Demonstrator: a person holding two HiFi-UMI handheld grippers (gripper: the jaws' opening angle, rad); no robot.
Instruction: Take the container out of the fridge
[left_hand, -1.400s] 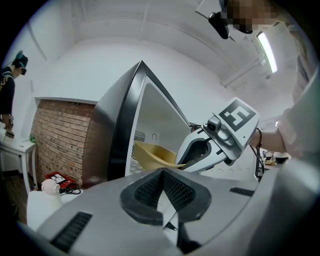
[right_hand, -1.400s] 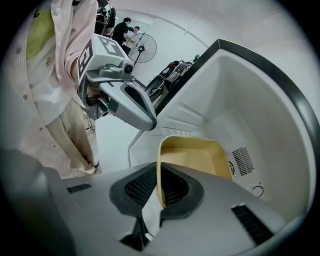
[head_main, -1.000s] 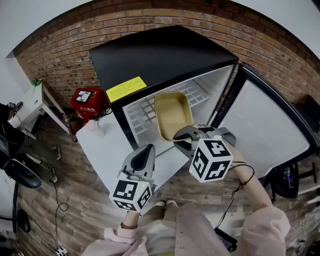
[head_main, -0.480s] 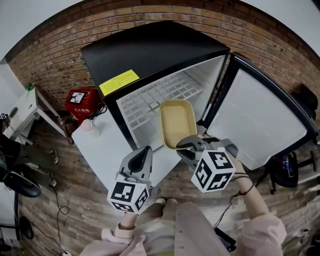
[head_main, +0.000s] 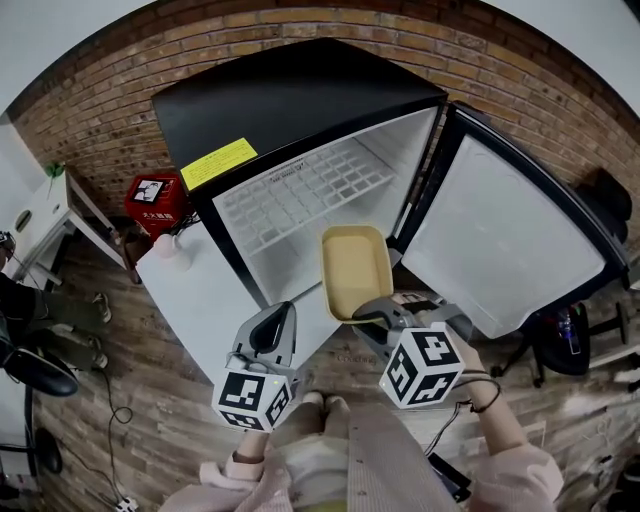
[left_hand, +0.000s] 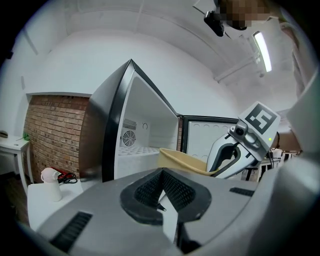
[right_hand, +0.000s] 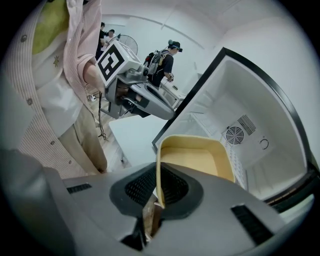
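A shallow yellow container (head_main: 354, 268) hangs in front of the open black fridge (head_main: 300, 100), outside its white interior. My right gripper (head_main: 372, 310) is shut on the container's near rim. In the right gripper view the rim (right_hand: 159, 190) sits pinched between the dark pads, and the container (right_hand: 195, 157) stretches away toward the fridge. My left gripper (head_main: 272, 322) hovers to the left of the container, over the edge of the white table, shut with nothing in it. In the left gripper view its pads (left_hand: 150, 187) meet, and the container (left_hand: 181, 161) shows beyond them.
The fridge door (head_main: 500, 245) stands wide open to the right. A wire shelf (head_main: 300, 190) lies bare inside. A white table (head_main: 205, 295) with a small white bottle (head_main: 165, 247) stands at the left, and a red box (head_main: 155, 197) behind it. People (right_hand: 162, 65) stand far off.
The right gripper has drawn the yellow container off the wire shelf and out of the fridge, toward me. The left gripper has stayed about where it was.
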